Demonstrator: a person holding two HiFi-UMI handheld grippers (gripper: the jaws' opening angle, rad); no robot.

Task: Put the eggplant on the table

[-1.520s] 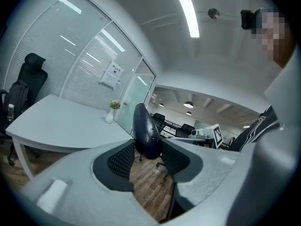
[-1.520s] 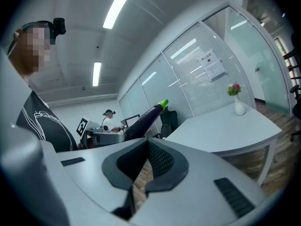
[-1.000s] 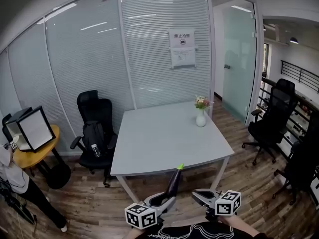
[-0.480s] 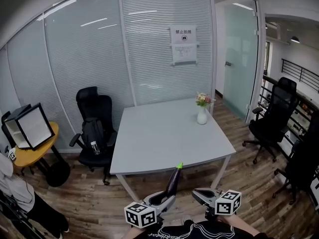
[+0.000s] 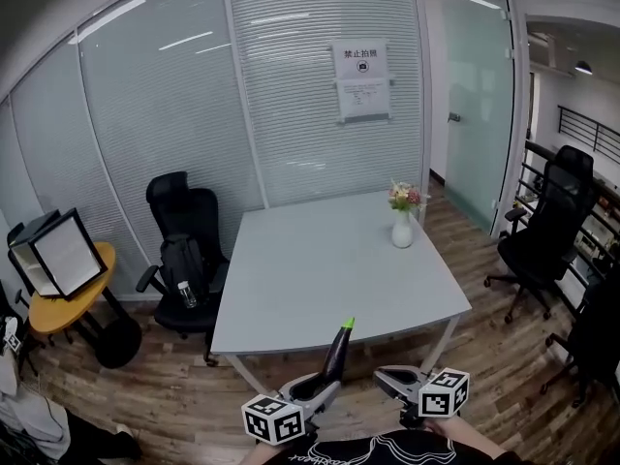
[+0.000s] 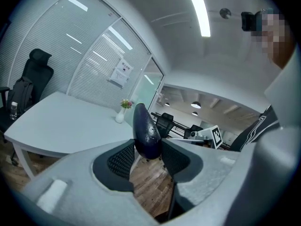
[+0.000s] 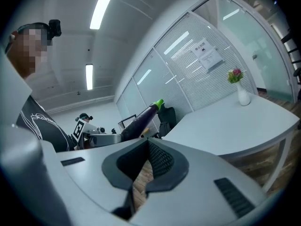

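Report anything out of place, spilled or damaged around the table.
Nothing stands out. The table holds only an upright flower vase near its far right corner; the eggplant is simply held in the left tongs, not yet on the table.

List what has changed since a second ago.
The head view has closed in on the table, which looms larger, and the vase has shifted right. The bystander at the left edge has nearly dropped out of view. Nothing was grasped or released. Unchanged: the left claw stays shut on the eggplant, green tip up, and the right claw stays empty.
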